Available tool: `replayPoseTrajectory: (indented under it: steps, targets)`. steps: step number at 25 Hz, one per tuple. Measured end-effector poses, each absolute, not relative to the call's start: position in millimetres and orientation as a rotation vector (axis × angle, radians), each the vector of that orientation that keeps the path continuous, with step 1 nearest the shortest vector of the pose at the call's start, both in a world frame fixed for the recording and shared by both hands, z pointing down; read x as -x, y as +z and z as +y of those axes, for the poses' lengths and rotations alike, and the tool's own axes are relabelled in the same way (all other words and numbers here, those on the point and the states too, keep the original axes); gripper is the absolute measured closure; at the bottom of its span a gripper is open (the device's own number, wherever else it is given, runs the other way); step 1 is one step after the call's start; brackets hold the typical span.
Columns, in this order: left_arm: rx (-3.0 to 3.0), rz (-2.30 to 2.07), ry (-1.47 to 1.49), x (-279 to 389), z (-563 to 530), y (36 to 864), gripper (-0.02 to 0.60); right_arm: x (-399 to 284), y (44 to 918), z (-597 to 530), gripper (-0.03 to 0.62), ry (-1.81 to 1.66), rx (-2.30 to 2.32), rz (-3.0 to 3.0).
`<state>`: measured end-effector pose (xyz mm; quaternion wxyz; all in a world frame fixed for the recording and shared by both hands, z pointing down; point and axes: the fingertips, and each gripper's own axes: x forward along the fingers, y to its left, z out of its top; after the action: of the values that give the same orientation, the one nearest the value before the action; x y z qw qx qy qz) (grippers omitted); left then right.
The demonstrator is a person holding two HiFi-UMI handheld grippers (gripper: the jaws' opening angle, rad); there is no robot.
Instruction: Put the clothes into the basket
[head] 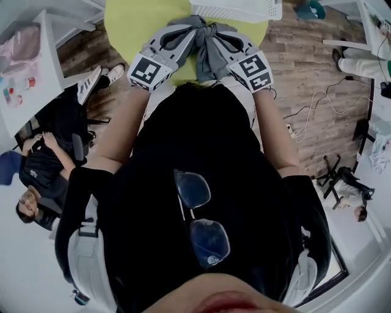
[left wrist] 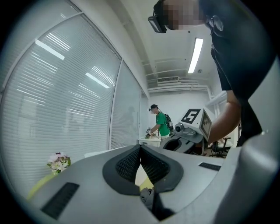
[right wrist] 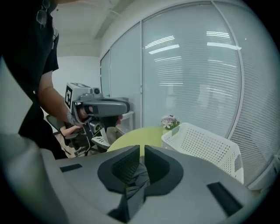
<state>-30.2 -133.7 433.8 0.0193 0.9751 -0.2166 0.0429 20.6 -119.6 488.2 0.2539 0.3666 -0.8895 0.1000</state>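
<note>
A grey garment (head: 206,44) hangs bunched between both grippers, lifted over the near part of a round yellow-green table (head: 125,24). My left gripper (head: 186,30) is shut on its left side, and a fold of the cloth (left wrist: 147,197) shows at the base of the jaws in the left gripper view. On the garment's other side my right gripper (head: 227,33) is shut, with grey fabric (right wrist: 136,178) pinched between its pads. The white lattice basket (head: 235,8) stands at the table's far edge, beyond the garment; the right gripper view shows the basket (right wrist: 205,146) to the right.
A small bunch of flowers (right wrist: 169,121) stands on the table next to the basket. Window blinds run behind the table. People sit or stand around the room, one at the left (head: 36,165). Cables (head: 311,110) lie on the wooden floor at the right.
</note>
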Motion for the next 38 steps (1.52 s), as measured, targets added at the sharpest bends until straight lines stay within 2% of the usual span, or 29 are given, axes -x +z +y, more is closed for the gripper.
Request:
replayPoseTrajectory:
  steps: [6, 12, 21, 25, 27, 30, 38]
  targets:
    - [-3.005, -0.685, 0.175, 24.5, -154.4, 460.3, 0.571, -14.7, 545.0, -133.3, 0.549, 0.318, -0.792, -2.293]
    - [-2.966, -0.719, 0.182, 17.6, -166.2, 481.8, 0.571, -9.5, 612.7, -137.5, 0.408, 0.342, -0.545, -2.147]
    - [-2.900, -0.814, 0.265, 14.1, -188.4, 520.8, 0.571, -3.8, 686.6, -146.8, 0.331, 0.303, -0.297, -1.984]
    - [-2.846, -0.868, 0.292, 18.8, -198.4, 538.0, 0.571, -2.2, 712.2, -147.8, 0.218, 0.378, -0.239, -1.925]
    - [-2.830, -0.886, 0.302, 20.3, -200.2, 541.6, 0.571, -3.8, 724.2, -144.6, 0.186, 0.412, -0.215, -1.897]
    - [-2.820, -0.909, 0.307, 23.6, -203.1, 541.8, 0.571, -6.7, 744.2, -139.0, 0.164, 0.423, -0.179, -1.843]
    - [-2.782, -0.975, 0.321, 37.7, -205.2, 546.6, 0.571, -3.1, 775.7, -138.5, 0.166, 0.366, -0.147, -1.797]
